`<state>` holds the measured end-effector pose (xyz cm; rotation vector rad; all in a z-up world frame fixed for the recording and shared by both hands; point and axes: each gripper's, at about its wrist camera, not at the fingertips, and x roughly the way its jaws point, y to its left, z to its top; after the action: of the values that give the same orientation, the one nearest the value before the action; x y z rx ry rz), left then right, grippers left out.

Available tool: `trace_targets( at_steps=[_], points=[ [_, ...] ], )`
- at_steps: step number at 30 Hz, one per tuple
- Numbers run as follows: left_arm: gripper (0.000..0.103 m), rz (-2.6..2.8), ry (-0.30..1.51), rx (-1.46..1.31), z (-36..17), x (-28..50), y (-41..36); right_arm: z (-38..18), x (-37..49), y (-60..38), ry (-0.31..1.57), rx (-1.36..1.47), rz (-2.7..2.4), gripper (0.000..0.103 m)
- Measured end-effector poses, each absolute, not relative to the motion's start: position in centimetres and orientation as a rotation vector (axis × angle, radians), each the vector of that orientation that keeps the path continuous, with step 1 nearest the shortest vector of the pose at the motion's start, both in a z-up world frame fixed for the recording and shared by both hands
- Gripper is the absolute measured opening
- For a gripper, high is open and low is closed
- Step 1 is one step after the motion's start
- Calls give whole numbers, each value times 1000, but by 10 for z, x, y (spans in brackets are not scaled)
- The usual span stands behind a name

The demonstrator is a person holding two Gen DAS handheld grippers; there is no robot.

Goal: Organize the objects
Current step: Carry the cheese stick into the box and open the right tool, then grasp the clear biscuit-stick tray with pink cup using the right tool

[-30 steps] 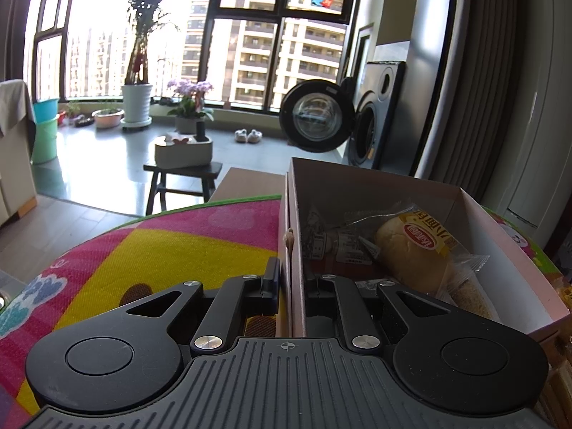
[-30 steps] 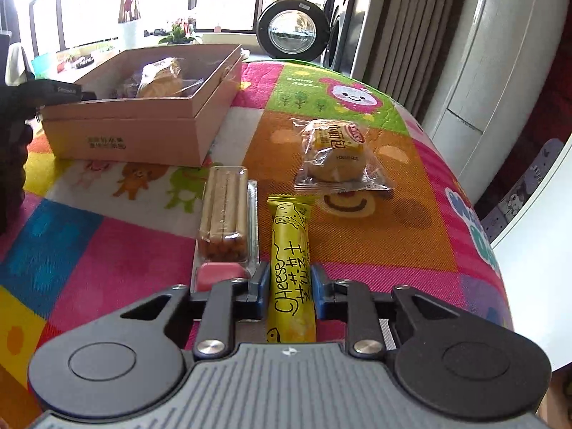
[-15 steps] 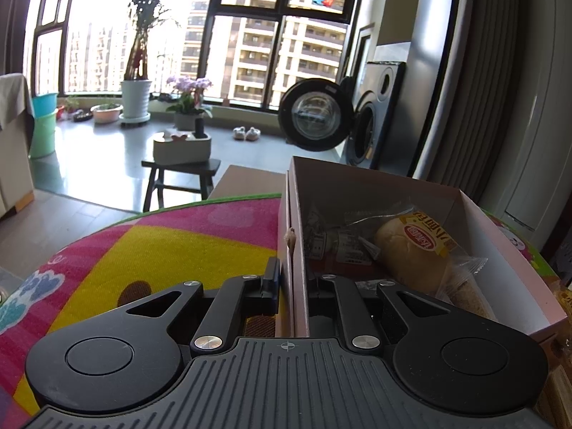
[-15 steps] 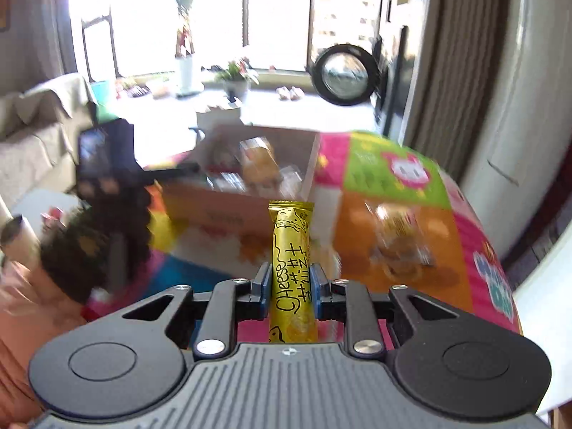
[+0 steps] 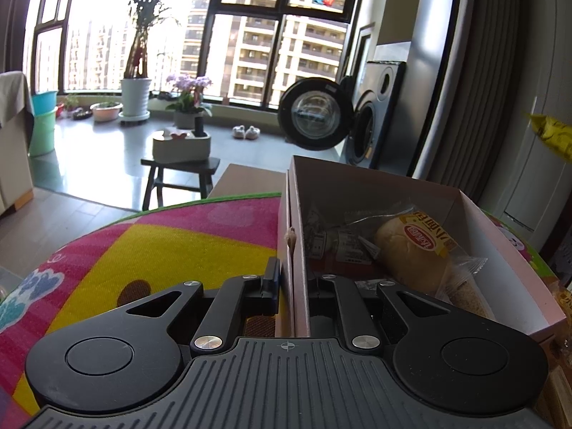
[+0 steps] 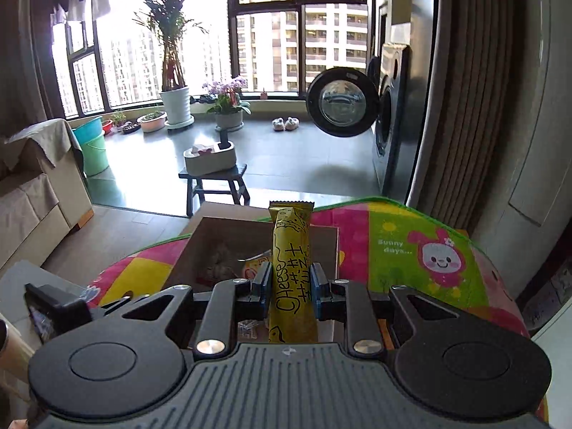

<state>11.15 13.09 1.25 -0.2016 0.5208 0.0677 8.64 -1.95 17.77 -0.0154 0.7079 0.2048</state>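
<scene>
My left gripper (image 5: 294,282) is shut on the near left wall of the pink cardboard box (image 5: 500,261), one finger outside and one inside. A wrapped bread roll (image 5: 414,254) and clear snack packets (image 5: 336,243) lie in the box. My right gripper (image 6: 289,286) is shut on a yellow cheese stick packet (image 6: 290,268), held upright in the air above the open box (image 6: 211,239). The tip of that yellow packet (image 5: 550,134) shows at the right edge of the left wrist view. The left gripper (image 6: 53,314) appears at the lower left of the right wrist view.
The box stands on a colourful cartoon mat (image 6: 422,250) over a round table. Beyond the table are a dark stool with a white tray (image 5: 180,157), an open washing machine door (image 5: 314,118), potted plants (image 5: 134,100) and a sofa (image 6: 32,196).
My right gripper has lifted the cheese stick off the mat and carried it up and left over the box. The left gripper holds the box wall as before.
</scene>
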Motion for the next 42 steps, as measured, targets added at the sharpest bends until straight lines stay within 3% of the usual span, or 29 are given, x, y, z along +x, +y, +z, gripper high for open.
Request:
trace_targets(
  at_steps=[5,14,21,22,24,27,30,35,39,42],
  points=[
    [13,68,522,-202,12,111,131,133,116,-23,783,51,179,21],
    [13,72,520,-190,11,109,130,111,123,-18,767,37,176,22],
    [13,71,520,-191,11,109,130,115,99,-34,743,62,199,33],
    [13,70,521,-192,12,109,130,117,91,-35,737,53,199,37],
    [13,70,521,-192,12,109,130,119,68,-41,704,26,189,62],
    [13,71,521,-192,12,109,130,116,31,-49,660,-40,179,70],
    [13,71,521,-191,12,110,130,103,2,-60,664,-70,153,85],
    [13,71,521,-191,12,109,131,63,-19,-78,761,-52,103,90],
    [13,72,520,-187,12,108,131,42,-24,-90,789,21,83,102],
    [13,73,520,-186,12,108,132,39,-25,-84,790,5,90,103]
  ],
)
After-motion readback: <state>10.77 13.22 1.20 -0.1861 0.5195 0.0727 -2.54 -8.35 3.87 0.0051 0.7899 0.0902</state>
